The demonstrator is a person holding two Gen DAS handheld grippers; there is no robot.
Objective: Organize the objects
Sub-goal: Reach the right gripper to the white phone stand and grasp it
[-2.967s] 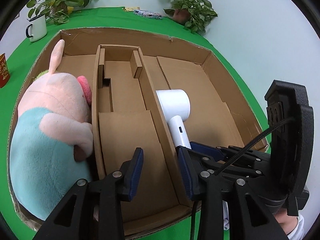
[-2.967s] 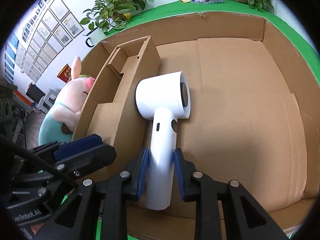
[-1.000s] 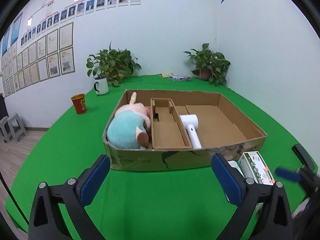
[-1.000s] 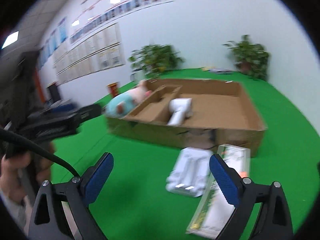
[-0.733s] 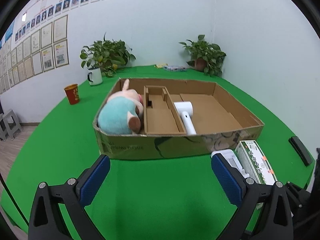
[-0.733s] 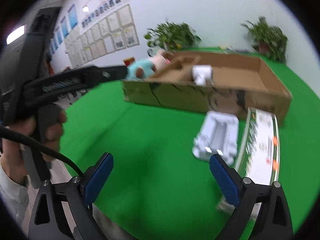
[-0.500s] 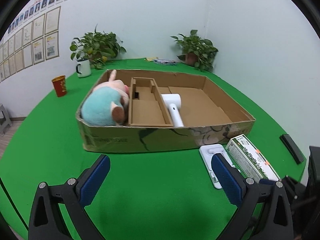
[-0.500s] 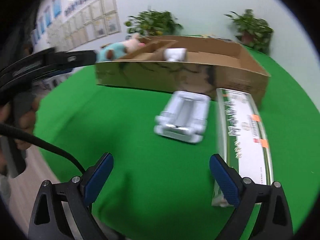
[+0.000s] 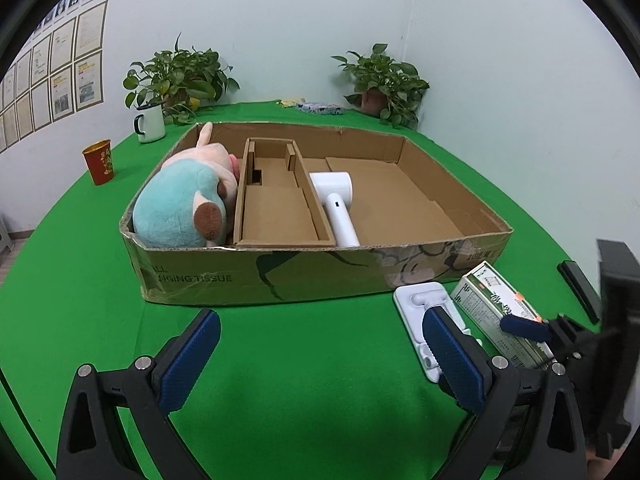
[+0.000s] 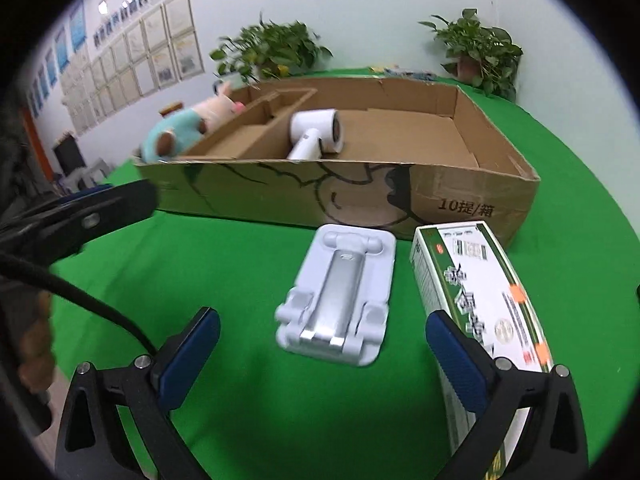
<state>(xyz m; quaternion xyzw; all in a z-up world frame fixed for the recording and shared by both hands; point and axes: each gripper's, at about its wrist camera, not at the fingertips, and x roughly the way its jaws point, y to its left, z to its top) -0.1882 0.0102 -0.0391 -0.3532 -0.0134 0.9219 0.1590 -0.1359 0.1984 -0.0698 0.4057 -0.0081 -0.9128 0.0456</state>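
Likely light, rigid and slick, the white folding stand [image 10: 335, 309] wants pinching across its long edges by the empty, still-widening right gripper [image 10: 322, 350]; the left gripper [image 9: 320, 354] gapes empty.

Matt cardboard box [image 9: 304, 276]; fuzzy plush pig [image 9: 180, 204]; glossy plastic dryer [image 9: 336, 200].

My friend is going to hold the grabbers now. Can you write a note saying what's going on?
Left gripper: open, empty, above the green table.
Right gripper: jaws opening, nothing gripped, aimed at the white stand.
In the cardboard box: plush toy in the left compartment, white hair dryer in the right; middle compartment is empty.
Still outside, in front of the box: the white stand and the green-and-white carton beside it.
Left to do: probably put those two into the box.
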